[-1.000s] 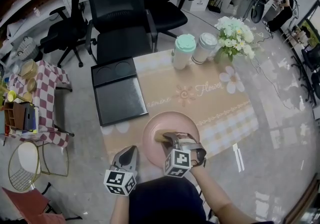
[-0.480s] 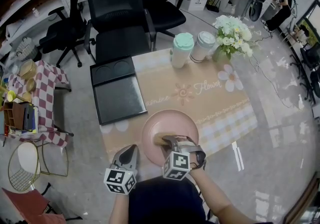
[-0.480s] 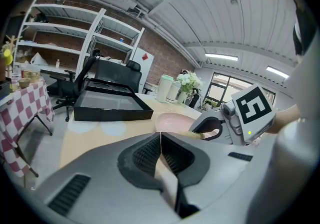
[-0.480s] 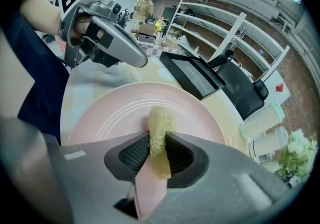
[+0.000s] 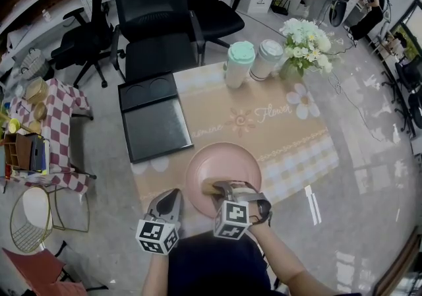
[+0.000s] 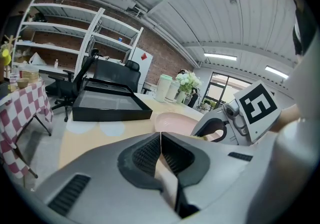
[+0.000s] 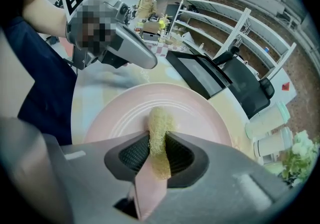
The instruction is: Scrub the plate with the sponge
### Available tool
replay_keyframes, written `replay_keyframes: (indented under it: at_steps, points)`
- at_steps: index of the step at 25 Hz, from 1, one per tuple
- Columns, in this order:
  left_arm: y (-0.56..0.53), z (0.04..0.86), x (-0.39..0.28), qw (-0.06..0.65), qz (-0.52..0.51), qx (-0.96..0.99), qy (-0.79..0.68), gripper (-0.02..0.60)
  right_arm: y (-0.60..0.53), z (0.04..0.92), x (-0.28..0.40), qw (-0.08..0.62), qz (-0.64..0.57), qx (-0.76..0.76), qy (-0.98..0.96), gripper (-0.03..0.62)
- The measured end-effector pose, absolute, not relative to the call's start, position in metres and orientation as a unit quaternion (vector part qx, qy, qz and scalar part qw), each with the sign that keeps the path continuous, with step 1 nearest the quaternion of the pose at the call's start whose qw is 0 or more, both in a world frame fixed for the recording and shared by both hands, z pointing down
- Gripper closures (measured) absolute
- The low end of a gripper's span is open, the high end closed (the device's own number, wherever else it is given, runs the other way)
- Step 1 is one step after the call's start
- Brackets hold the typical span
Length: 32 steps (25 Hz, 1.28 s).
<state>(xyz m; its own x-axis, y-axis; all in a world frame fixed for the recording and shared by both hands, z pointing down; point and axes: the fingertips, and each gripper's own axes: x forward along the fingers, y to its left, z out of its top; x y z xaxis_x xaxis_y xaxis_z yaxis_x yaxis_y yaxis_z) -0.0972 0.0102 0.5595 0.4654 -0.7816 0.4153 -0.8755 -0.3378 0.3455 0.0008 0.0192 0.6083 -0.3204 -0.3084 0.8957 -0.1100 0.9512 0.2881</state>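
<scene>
I am pinching the yellow fibrous sponge (image 7: 159,120) in my right gripper (image 7: 159,140), the jaws closing tight on it so that it is standing squeezed thin between the pads, with its far end poking out onto the pink plate (image 7: 200,111). The plate is lying on the near part of the beige table mat (image 5: 277,140), and I am holding the sponge against its near half, a little left of centre. My left gripper (image 5: 171,197) is hovering just beside the plate's near-left rim, its jaws pressed fully together and gripping nothing. The mat is showing the word "Flower" (image 5: 275,115) in white script to the right of a printed blossom; the smaller script to the left of it is too faint for me to read. Each gripper's cube is showing black-and-white square markers and no words. A black tray (image 5: 155,126) is sitting at the mat's far-left edge, and at the far end a mint-lidded tumbler (image 5: 239,64), a white-lidded cup (image 5: 267,59) and a bunch of white flowers (image 5: 304,37) are standing close together.
</scene>
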Motion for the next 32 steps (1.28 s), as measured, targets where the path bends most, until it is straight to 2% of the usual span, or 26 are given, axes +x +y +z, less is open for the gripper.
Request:
replay_keyframes:
  at_steps: [16,32]
  points:
    - [0.011,0.56,-0.094,0.271,0.093,0.816,-0.502,0.569,0.038,0.606,-0.002,0.579,-0.019,0.079,-0.812,0.505]
    - [0.008,0.558,-0.088,0.267,0.094,0.819,-0.499,0.569,0.067,0.596,-0.012,0.554,0.069,0.012,-0.83,0.505]
